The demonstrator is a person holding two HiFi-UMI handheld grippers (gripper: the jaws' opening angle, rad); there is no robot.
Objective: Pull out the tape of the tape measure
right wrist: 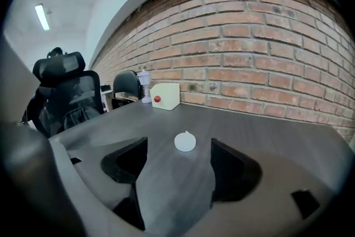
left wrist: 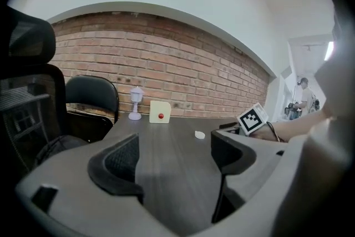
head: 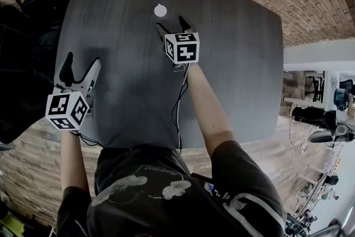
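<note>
The left gripper [head: 82,62] hangs wide open and empty, well apart from the small white tape measure [head: 160,10] lying on the counter [head: 238,64] just ahead of the right gripper [head: 171,23], equally open and empty, whose off-centre closing could skid the light case away.

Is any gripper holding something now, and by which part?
Nothing is held. Both the left gripper and right gripper are open; the white tape measure lies free ahead.

Small round white tape measure [head: 160,9], flat on dark tbl [head: 238,64]
</note>
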